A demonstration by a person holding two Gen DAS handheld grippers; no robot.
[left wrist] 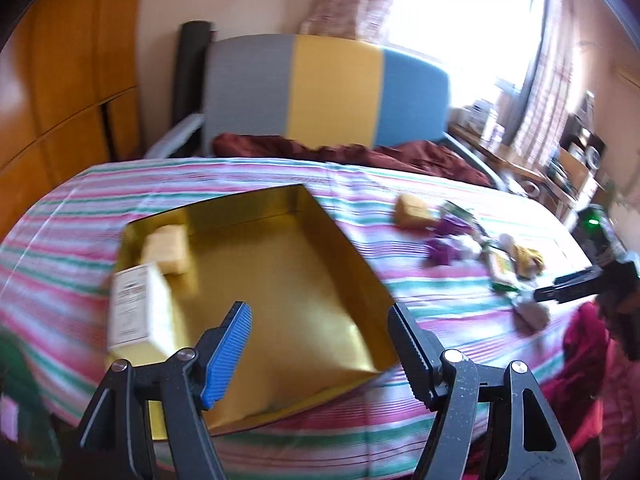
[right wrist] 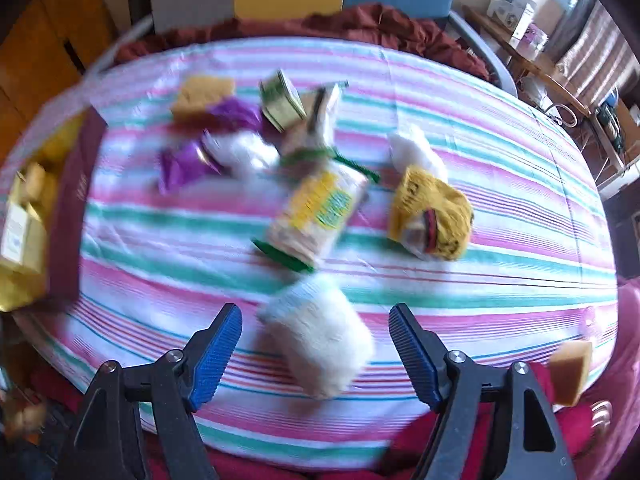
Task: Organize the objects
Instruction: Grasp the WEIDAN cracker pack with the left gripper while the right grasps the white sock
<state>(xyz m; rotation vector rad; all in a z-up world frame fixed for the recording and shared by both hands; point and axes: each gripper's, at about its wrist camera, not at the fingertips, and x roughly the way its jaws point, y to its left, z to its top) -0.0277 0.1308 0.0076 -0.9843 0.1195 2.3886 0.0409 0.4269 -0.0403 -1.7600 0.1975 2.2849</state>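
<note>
Left hand-held gripper (left wrist: pixel 320 350): we see its jaws standing apart, with nothing between them.
Gold rectangular metal tin (left wrist: pixel 280 280): it lies open on the striped bed (left wrist: pixel 420 292), directly ahead of the left hand-held gripper, its near corner under the jaws.
Inside the tin: a white and yellow printed carton (left wrist: pixel 138 312) leans at the wall ahead-left of the left fingers, and a pale yellow sponge block (left wrist: pixel 168 248) sits just behind it.
Right hand-held gripper (right wrist: pixel 316 352): we see its jaws wide apart and holding nothing.
White fluffy rolled cloth (right wrist: pixel 320 344): it lies on the bed between the right fingers, but the blue pads (right wrist: pixel 214 356) do not touch it.
Yellow and green printed packet (right wrist: pixel 316 216): just beyond the white roll, ahead of the right jaws.
Mustard yellow crumpled pouch (right wrist: pixel 430 214): ahead and to the right.
Purple wrappers (right wrist: pixel 180 164): ahead-left, near an orange-yellow sponge (right wrist: pixel 204 96).
Sharpness: both views are blurred, so we cannot read any print.
</note>
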